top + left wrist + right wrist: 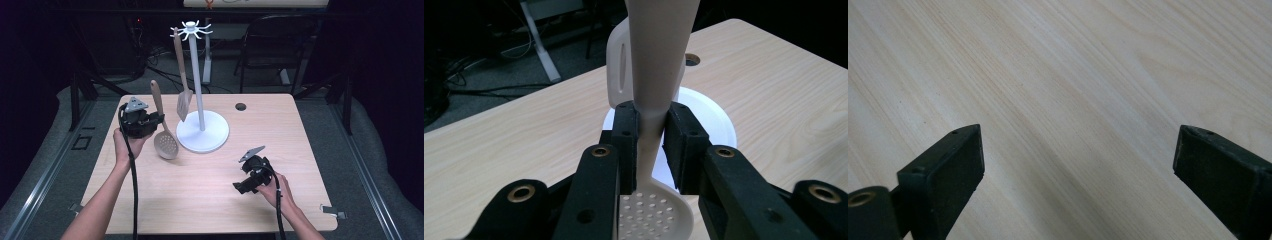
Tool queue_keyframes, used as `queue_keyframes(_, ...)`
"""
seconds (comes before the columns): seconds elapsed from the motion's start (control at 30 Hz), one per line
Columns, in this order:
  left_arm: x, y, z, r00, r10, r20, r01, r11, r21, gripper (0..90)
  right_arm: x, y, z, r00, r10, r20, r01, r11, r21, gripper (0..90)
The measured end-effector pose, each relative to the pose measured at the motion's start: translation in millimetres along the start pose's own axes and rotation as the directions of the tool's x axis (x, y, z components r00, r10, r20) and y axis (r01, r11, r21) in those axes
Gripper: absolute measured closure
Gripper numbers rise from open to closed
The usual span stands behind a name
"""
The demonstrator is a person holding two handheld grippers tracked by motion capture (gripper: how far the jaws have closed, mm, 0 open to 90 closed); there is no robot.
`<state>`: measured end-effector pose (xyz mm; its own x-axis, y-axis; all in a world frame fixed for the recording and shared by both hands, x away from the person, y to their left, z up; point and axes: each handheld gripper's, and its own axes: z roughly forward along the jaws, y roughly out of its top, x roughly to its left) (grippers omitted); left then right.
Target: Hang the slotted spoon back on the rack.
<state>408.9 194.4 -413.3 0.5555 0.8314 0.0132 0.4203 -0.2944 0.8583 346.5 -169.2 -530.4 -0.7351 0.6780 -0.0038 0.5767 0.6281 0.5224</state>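
A white utensil stand (201,131) with a round base and a hooked top (191,29) rises at the table's middle back. From one hook hangs a beige slotted spatula (183,102). My left gripper (159,120) is shut on the neck of a beige perforated skimmer spoon (165,143), held upright just left of the stand's base. In the left gripper view the skimmer's handle (659,60) stands between the jaws with its holed bowl (651,215) below, and the spatula (620,70) behind. My right gripper (240,188) hovers open over bare wood, with wide-apart fingertips (953,165).
The light wooden table (210,200) has a round cable hole (241,106) at the back right. Dark chairs, cables and stand legs lie beyond the far edge. Metal clips sit at the front corners (332,210).
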Motion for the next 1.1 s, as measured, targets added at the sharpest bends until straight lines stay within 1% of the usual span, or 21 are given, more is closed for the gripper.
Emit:
queue_keyframes(0.43,-4.7,16.9,3.6,0.9998,0.012,0.014,-0.012,0.9997,-0.02,76.0,0.3,-0.5,-0.6,1.0,0.005,0.0,-0.005,1.0,-0.001,6.3)
queue_keyframes(0.57,-6.4,20.4,6.3,0.9997,0.016,0.021,-0.015,0.9997,-0.021,76.0,-0.7,-1.4,-0.7,0.9999,0.011,0.009,-0.011,1.0,0.007,6.3)
queue_keyframes(0.73,-10.6,25.2,11.2,0.9993,0.021,0.03,-0.021,0.9995,-0.022,76.0,-0.7,-2.4,-1.8,0.9999,0.015,0.001,-0.015,1.0,0.007,6.4)
queue_keyframes(0.8,-12.5,27.8,12.1,0.999,0.028,0.034,-0.027,0.9994,-0.02,76.0,-1.0,-2.7,-2.2,0.9999,0.013,0.007,-0.013,1.0,0.012,6.4)
queue_keyframes(0.83,-13.4,29.0,12.8,0.9989,0.031,0.036,-0.03,0.9993,-0.023,76.0,-0.7,-3.1,-2.1,0.9997,0.02,0.012,-0.02,1.0,0.01,6.4)
queue_keyframes(0.87,-14.3,30.4,13.3,0.9987,0.034,0.039,-0.033,0.9992,-0.022,76.0,-1.7,-3.1,-2.7,0.9998,0.01,0.014,-0.011,1.0,0.02,6.4)
queue_keyframes(0.9,-15.1,31.8,13.8,0.9984,0.037,0.042,-0.036,0.9991,-0.023,76.0,-1.6,-3.5,-2.4,0.9998,0.018,0.013,-0.018,1.0,0.01,6.4)
queue_keyframes(1.0,-17.4,35.8,15.4,0.9982,0.039,0.046,-0.038,0.9989,-0.029,76.0,-1.7,-3.8,-2.4,0.9997,0.021,0.009,-0.021,1.0,0.009,6.5)
queue_keyframes(1.1,-19.3,39.8,16.5,0.9978,0.044,0.051,-0.042,0.9987,-0.029,75.9,-1.6,-3.7,-2.6,0.9998,0.012,0.015,-0.012,1.0,0.022,6.5)
